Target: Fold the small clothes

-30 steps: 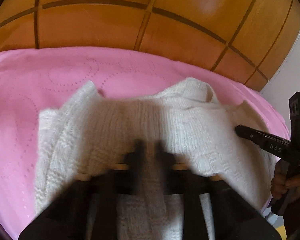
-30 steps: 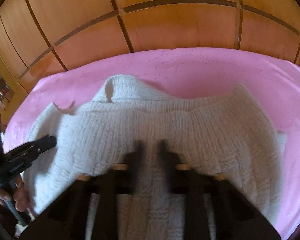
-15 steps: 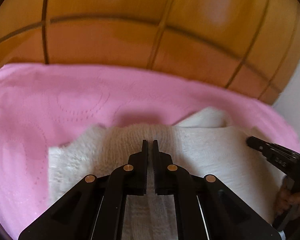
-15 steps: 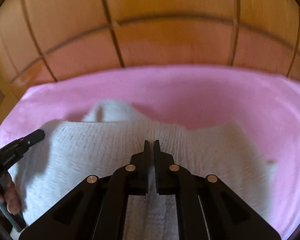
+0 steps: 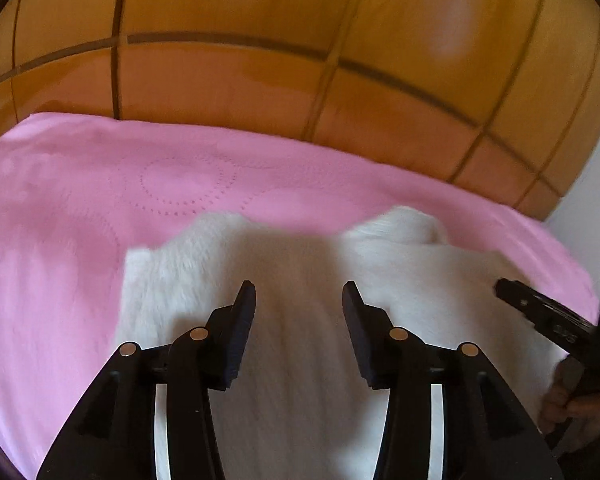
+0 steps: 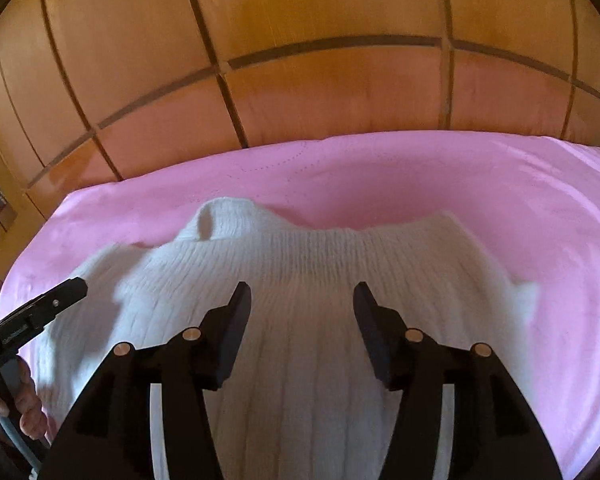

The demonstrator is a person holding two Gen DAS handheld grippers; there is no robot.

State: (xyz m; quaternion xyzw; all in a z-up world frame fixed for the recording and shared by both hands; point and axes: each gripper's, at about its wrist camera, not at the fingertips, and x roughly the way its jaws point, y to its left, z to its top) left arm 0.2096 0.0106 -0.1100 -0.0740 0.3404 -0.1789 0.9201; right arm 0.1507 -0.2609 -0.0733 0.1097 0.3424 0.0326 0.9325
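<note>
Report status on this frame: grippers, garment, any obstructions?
Left gripper and right gripper both opening, nothing pinched between the fingers. White knit sweater lies folded on the pink bedcover. Nothing in the way.

Two matte-black handheld grippers are seen, the left gripper [image 5: 299, 296] and the right gripper [image 6: 302, 296], each built from angular linkage arms pinned with round brass-coloured rivets. Flat, wedge-shaped finger pads [image 6: 236, 336] are fitted, and faint pale lettering is stamped along one finger's side.
</note>
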